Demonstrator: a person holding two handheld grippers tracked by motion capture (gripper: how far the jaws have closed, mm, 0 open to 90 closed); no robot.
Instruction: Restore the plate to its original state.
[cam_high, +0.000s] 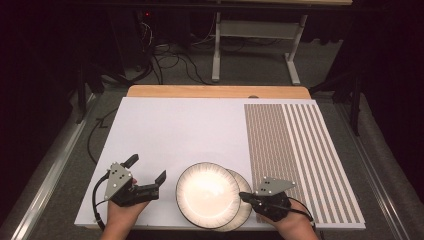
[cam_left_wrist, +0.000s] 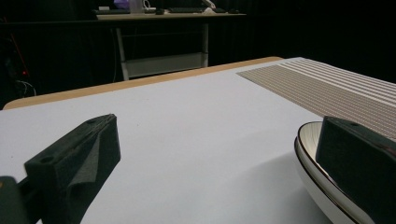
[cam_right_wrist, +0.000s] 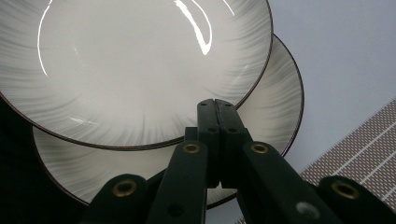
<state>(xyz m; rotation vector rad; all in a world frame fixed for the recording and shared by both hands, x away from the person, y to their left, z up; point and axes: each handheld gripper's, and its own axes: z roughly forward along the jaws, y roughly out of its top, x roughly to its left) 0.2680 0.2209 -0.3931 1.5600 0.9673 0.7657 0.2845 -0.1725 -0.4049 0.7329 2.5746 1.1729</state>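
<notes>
Two white plates with grey brushed rims lie stacked and offset near the table's front edge. The upper plate (cam_high: 207, 195) (cam_right_wrist: 130, 60) covers the left part of the lower plate (cam_high: 240, 181) (cam_right_wrist: 273, 102). My right gripper (cam_high: 243, 196) (cam_right_wrist: 216, 105) is shut, jaws pressed flat together with nothing between them. Its tips lie over the lower plate, right at the upper plate's rim. My left gripper (cam_high: 146, 168) (cam_left_wrist: 219, 126) is open and rests on the table just left of the plates, its right jaw close beside the plate rim (cam_left_wrist: 308, 154).
A white sheet (cam_high: 175, 125) covers most of the table, with a brown-and-white striped mat (cam_high: 300, 150) on its right part. A wooden edge (cam_high: 215, 91) shows at the back. The plates slightly overhang the front edge. Cables and a desk frame (cam_high: 255, 30) stand on the floor beyond.
</notes>
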